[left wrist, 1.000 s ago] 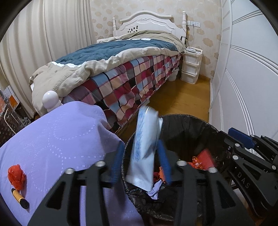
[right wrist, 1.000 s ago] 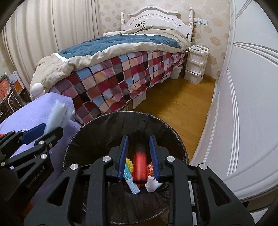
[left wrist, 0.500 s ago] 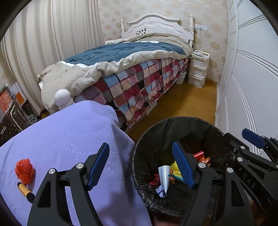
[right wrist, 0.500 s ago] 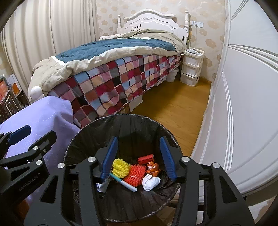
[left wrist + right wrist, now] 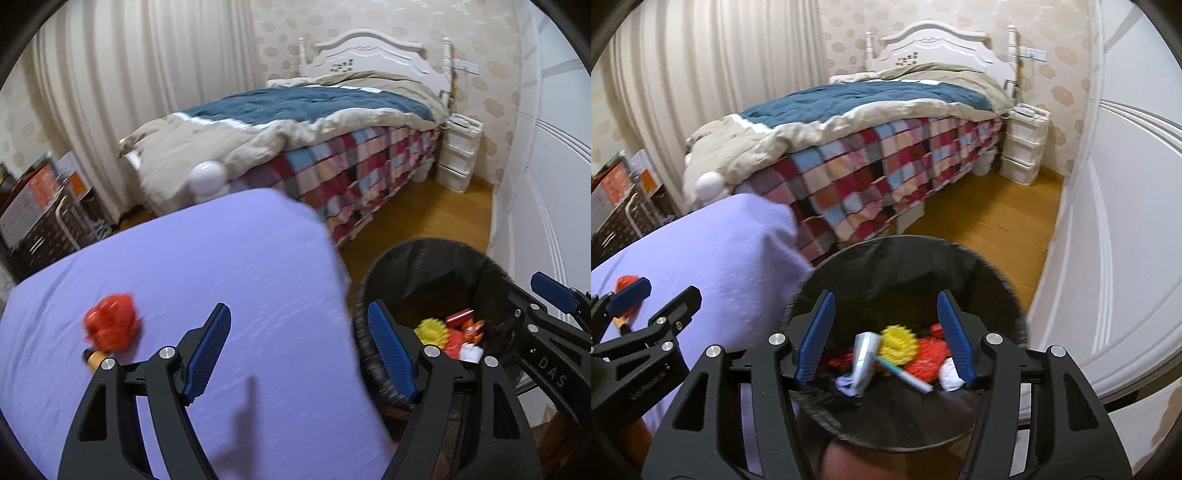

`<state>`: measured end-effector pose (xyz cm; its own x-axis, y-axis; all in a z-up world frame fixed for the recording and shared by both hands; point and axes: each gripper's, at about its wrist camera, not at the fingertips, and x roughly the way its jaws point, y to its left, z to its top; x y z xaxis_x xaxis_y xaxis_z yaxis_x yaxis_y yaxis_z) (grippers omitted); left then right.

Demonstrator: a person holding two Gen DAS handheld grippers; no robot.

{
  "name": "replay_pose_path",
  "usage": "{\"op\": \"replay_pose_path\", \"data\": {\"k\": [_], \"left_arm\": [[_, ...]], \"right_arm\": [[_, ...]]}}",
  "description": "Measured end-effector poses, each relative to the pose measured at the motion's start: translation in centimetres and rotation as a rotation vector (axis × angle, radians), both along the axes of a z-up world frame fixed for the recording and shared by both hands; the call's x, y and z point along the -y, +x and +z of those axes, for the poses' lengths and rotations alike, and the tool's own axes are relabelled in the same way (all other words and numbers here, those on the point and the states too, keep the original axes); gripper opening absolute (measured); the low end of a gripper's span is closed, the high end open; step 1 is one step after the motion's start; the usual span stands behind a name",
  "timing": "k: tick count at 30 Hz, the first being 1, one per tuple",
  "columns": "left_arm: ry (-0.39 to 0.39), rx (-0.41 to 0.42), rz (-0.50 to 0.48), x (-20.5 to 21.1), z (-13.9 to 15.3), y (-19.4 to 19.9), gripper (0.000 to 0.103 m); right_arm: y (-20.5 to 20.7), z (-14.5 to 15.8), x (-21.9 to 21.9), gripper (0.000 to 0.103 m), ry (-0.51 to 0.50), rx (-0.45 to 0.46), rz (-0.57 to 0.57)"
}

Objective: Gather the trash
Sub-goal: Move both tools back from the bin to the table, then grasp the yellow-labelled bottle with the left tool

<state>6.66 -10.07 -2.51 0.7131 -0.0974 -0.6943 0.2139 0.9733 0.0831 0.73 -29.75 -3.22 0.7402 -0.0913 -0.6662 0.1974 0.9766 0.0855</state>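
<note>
A black-lined trash bin (image 5: 424, 245) stands on the floor beside a table under a purple cloth (image 5: 221, 258). Inside the bin (image 5: 905, 240) lie a pale packet (image 5: 864, 356), a yellow scrap (image 5: 899, 339), red scraps, a white wad and a pen. On the cloth rest a crumpled red piece (image 5: 110, 326) and a yellow-and-black marker (image 5: 94, 357) just under it. My left gripper (image 5: 298, 314) hangs over the cloth's right edge, jaws opening, nothing between them. My right gripper (image 5: 886, 299) hovers over the bin, jaws opening and empty.
A bed with a plaid cover (image 5: 351, 166) fills the room behind the table. White plastic drawers (image 5: 458, 158) stand by its head. A white wardrobe (image 5: 1126, 221) runs along the right. Wooden floor (image 5: 990, 218) lies between bed and wardrobe. Shelves with boxes (image 5: 37, 206) sit far left.
The left gripper dropped the pale packet into the bin, opened wide and swung left over the purple cloth. The right gripper let a red piece fall into the bin and opened.
</note>
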Motion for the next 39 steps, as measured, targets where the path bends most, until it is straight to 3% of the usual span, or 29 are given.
{"op": "replay_pose_path", "data": {"k": [20,29,39], "left_arm": [[0.011,-0.065,0.332,-12.8,-1.8,-0.1,0.074],[-0.054,-0.131,0.403,-17.2,-2.9,-0.4,0.075],[-0.115,-0.163,0.391,-18.2,-3.3,0.2,0.075]], "right_arm": [[0.2,0.2,-12.2,0.058,-0.024,-0.025,0.262],[0.2,-0.5,-14.8,0.058,-0.031,-0.044,0.315],[0.3,-1.0,-15.8,0.058,-0.036,-0.057,0.336]]}}
